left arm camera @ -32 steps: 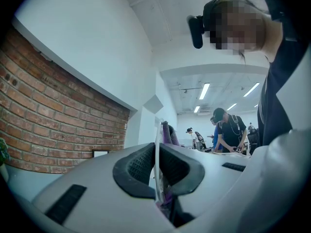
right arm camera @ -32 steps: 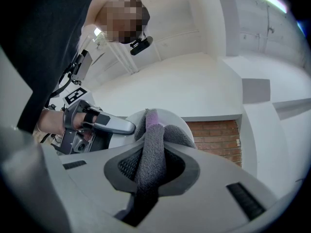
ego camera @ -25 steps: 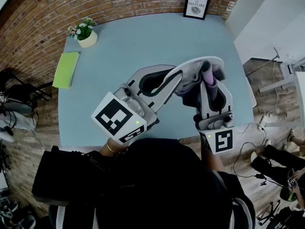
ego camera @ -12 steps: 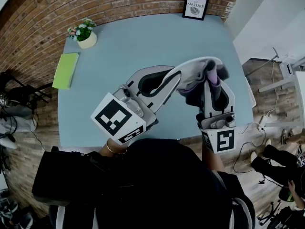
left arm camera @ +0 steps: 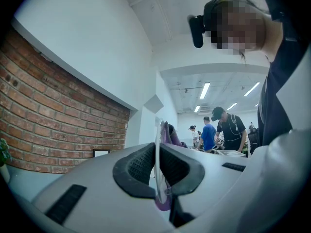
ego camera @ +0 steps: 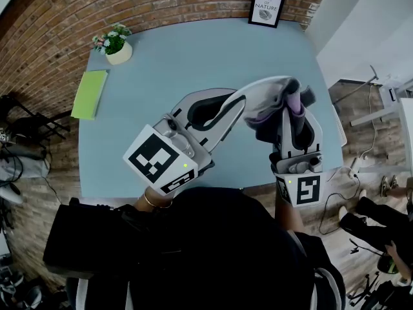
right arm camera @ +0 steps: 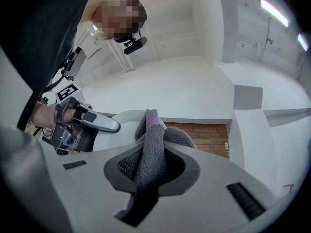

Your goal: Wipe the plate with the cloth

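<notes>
Here's the big grey-blue table [ego camera: 193, 57], butted against a brick wall [ego camera: 58, 18] running round from nine to twelve o'clock. The person [ego camera: 193, 250] stands at the table's six o'clock edge, both tools raised over the near side, around four o'clock on the tabletop.

Left gripper [ego camera: 221, 106] reaches in from seven o'clock, and look at its own view: the jaws are pinched narrow on the rim of the plate [left arm camera: 158, 149], dark pads hard against both faces. From above, that white plate [ego camera: 261, 86] is up on edge, clear of the table, rim showing as a pale arc.

Right gripper [ego camera: 289, 118] comes up from five o'clock. Its jaws are clamped on the cloth [right arm camera: 150, 149], a grey and purple wad bulging out past the pads. That cloth [ego camera: 284, 105] is bunched against the plate at its three o'clock side, and the right gripper view has the plate [right arm camera: 121, 123] just behind it.

Smaller bits now: a green pad [ego camera: 89, 94] at the table's nine o'clock edge, a potted plant [ego camera: 115, 44] in the ten o'clock corner, a small framed print [ego camera: 266, 8] at one o'clock
</notes>
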### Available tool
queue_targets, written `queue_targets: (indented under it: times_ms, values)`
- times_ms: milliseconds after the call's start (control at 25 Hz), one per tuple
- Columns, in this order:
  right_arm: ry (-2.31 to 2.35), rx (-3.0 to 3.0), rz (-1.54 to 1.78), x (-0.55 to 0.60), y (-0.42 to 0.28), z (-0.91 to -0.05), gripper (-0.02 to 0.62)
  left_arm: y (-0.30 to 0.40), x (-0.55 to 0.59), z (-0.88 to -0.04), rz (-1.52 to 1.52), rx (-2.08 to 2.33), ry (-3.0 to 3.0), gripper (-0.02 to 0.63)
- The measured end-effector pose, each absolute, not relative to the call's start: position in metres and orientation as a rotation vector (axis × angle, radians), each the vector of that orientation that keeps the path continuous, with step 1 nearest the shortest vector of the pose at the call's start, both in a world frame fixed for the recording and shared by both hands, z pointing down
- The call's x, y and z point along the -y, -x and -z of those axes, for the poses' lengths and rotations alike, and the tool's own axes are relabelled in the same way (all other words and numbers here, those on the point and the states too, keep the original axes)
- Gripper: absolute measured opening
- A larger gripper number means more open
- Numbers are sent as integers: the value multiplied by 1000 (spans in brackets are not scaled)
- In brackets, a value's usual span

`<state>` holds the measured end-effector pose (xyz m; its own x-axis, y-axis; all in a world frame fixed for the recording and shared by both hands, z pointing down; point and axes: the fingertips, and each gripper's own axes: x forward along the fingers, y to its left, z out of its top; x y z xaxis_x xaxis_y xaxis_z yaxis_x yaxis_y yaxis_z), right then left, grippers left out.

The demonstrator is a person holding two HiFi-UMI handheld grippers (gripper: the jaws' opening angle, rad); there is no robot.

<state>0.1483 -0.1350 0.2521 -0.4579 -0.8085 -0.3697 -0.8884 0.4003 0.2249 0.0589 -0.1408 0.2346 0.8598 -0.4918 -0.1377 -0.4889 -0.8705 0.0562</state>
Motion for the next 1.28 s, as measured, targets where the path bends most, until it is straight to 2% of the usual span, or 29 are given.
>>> queue_targets:
  times_ms: [1280]
  values:
    - [1630,-2357,-554,140,-187,-245,38,-54,149,-237,223,822,-2979,25]
